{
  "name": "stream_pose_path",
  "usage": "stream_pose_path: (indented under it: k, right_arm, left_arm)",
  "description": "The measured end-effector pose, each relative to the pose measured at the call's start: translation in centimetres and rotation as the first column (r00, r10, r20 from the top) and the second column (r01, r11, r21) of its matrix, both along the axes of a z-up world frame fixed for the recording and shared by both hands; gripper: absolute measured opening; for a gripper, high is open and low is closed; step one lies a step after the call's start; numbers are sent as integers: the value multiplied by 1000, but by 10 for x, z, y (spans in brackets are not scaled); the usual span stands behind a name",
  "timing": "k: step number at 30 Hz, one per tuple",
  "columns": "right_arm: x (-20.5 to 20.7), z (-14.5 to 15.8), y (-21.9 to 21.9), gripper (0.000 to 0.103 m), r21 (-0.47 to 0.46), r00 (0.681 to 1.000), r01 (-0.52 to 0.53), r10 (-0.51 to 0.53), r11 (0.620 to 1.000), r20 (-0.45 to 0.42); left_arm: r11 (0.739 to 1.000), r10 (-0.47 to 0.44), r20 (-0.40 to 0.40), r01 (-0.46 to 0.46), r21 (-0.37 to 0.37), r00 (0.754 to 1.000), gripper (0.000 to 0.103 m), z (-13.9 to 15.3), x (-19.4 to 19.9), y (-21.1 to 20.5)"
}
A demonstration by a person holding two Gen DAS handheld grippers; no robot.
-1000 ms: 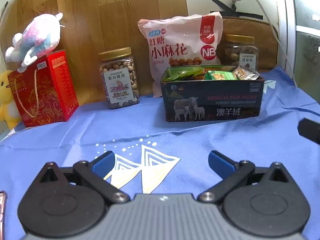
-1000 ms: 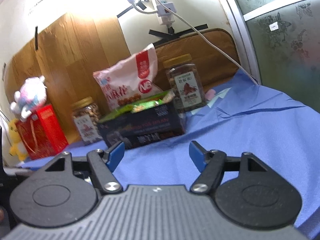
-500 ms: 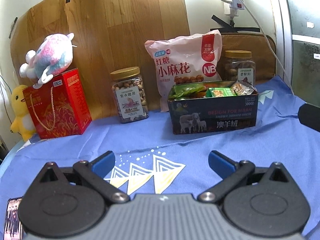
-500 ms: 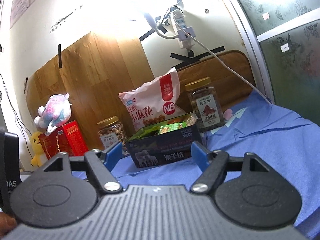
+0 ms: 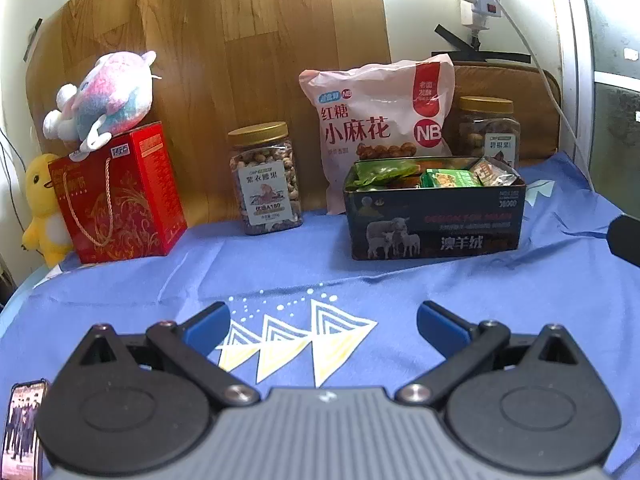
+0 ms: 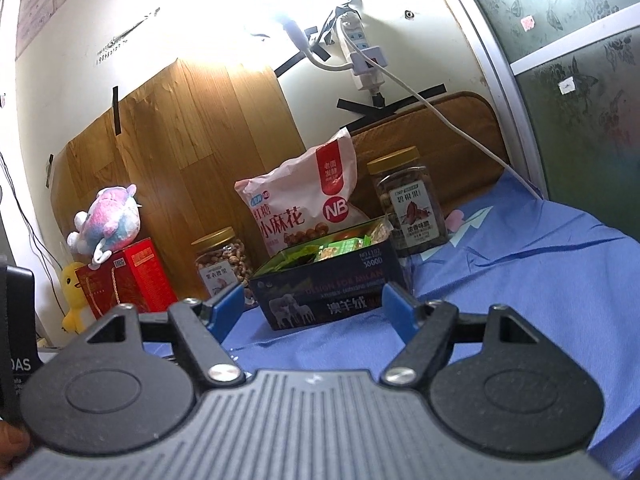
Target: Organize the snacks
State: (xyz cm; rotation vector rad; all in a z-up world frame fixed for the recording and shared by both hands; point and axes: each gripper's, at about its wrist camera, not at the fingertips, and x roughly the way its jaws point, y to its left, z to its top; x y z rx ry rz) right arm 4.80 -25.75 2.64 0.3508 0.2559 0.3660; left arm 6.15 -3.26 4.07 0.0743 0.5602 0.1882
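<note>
1. The left gripper [image 5: 323, 322] hangs above the blue cloth [image 5: 280, 264] with its jaws spread and nothing between them; it is well short of the snacks.
2. The right gripper [image 6: 314, 306] is likewise spread and empty. Only the dark tin [image 6: 328, 300] shows through the gap, farther off.
3. By my reading the sorting looks close to finished: the dark tin stands on the cloth already holding small packets, green ones [image 5: 380, 172] and a crinkly foil one [image 5: 494, 174] among them, and no loose packet lies on the cloth in either view.
4. What is left, if anything, are the big items along the wooden back panel [image 5: 240, 60]: a pink bag [image 5: 380, 120] leaning behind the tin, a gold-lidded nut jar [image 5: 265, 178] to the left, a second jar [image 6: 412, 204] to the right. Whether these belong in the tidy-up I cannot tell.
5. Readable writing: the bag shows "NB" and 红糖小麻花; the tin reads "DESIGN FOR MILAN", 澳羊绒 and "3000D", beside a picture of sheep.
6. The second jar's label reads 碧根果. The left jar's label is too small to be sure of.
7. A red gift box [image 5: 120, 196] with a plush toy [image 5: 104, 92] on top stands at the far left, apart from the snacks.
</note>
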Motion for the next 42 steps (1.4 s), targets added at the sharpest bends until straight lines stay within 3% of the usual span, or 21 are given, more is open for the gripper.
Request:
stream_pose_path:
  k: [42]
  right_arm:
    - [-1, 0, 0, 78, 4, 1000, -9, 9, 1000, 0]
  left_arm:
    - [999, 39, -116, -36, 30, 992, 103, -14, 9, -3]
